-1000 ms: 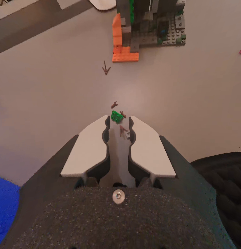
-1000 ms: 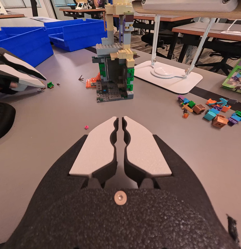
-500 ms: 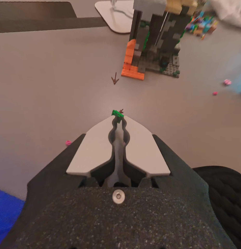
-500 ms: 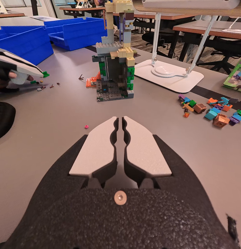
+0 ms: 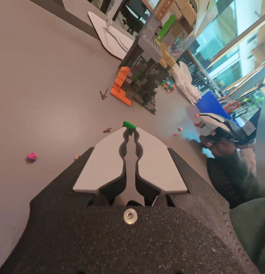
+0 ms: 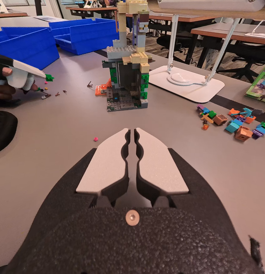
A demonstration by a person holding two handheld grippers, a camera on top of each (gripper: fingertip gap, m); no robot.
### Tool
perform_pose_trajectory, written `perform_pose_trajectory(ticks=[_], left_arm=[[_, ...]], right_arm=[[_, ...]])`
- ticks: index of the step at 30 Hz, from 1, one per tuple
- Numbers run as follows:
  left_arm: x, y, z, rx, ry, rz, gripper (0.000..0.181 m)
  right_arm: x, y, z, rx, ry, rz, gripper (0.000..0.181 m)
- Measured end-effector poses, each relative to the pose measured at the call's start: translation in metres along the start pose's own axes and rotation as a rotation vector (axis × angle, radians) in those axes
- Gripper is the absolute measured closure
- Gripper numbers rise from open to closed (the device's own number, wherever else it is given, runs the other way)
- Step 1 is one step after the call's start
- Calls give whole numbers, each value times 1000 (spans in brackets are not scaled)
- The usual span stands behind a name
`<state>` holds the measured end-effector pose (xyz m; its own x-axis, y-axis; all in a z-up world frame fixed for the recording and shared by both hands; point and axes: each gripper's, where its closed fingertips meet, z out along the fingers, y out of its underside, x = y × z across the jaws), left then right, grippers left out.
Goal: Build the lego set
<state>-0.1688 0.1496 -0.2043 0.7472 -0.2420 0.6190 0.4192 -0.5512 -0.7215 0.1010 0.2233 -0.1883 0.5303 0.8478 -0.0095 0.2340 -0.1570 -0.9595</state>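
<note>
Left tongs (image 5: pixel 130 129) pinching a small green plate (image 5: pixel 129 127) above the grey worktop (image 5: pixel 54 89).
Further right, standing mid-worktop: the half-built lego tower (image 6: pixel 127 77); right tongs (image 6: pixel 132 130) hovering low, nearly closed on nothing; loose coloured bricks (image 6: pixel 235 123) lying far right.

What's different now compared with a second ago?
The left gripper closed its jaws on the small green piece, lifted it off the table and tilted. The right gripper and the lego tower stayed put.
</note>
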Motion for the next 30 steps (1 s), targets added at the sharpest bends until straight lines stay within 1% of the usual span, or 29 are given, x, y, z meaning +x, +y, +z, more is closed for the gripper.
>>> perform_pose_trajectory(ticks=[2,4,11,14,16,19,24,26,30], left_arm=[[1,-1,-1,14,26,-40,175],[-1,-1,0,13,23,-58,175],[-4,0,0,14,1,-57,175],[4,-1,0,20,31,-27,175],[18,1,5,-4,73,19,175],[48,9,20,-93,151,109,175],[97,30,63,-282,275,283,175],[109,40,80,-355,306,361,175],[113,61,108,-472,316,504,175]], right_arm=[[0,0,0,-1,0,1,177],[0,1,0,-3,0,1,177],[0,1,0,-4,-1,-1,177],[0,1,1,-4,-1,-2,177],[0,1,1,-5,0,-2,177],[-1,1,1,-4,-1,0,177],[-1,0,0,-3,2,-12,177],[0,-1,0,-2,9,-17,177],[2,-2,-2,3,18,-16,177]])
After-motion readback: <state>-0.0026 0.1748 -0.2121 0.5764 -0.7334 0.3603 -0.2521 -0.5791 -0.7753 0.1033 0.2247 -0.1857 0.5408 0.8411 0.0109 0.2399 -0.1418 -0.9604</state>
